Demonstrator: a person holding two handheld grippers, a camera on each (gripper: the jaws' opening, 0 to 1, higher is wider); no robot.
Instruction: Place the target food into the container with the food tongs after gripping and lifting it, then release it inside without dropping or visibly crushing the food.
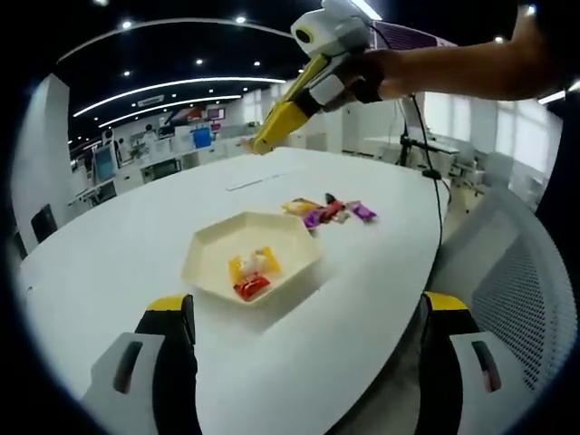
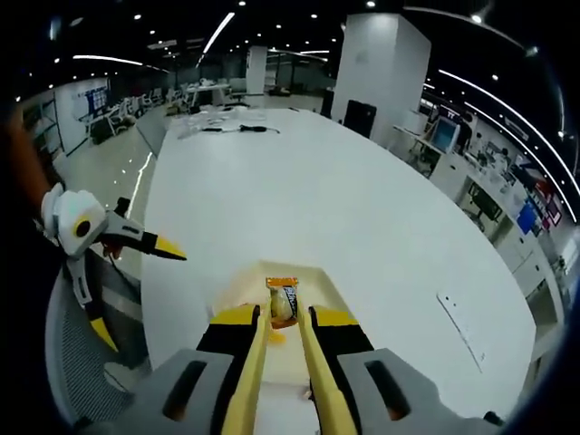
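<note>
A cream hexagonal tray [image 1: 288, 237] sits on the white table [image 1: 136, 236] with a yellow-white candy [image 1: 253, 265] and a red candy [image 1: 251, 288] in it. Several wrapped candies [image 1: 328, 212] lie just beyond it. My left gripper [image 1: 308, 362] is open and empty in front of the tray. My right gripper [image 1: 337, 83], held by a hand, hangs high over the table's far side, shut on yellow food tongs [image 1: 283, 118]. The tongs [image 2: 250, 372] pinch an orange-wrapped candy [image 2: 284, 299] at their tips, above the tray [image 2: 328, 283], between my right gripper's jaws [image 2: 283, 317].
A grey mesh chair [image 1: 521, 290] stands at the table's right edge. Left gripper [image 2: 136, 290] sits beside the table's edge. Papers and a cable [image 2: 222, 127] lie at the far end. Office desks and a white pillar [image 2: 381, 68] fill the background.
</note>
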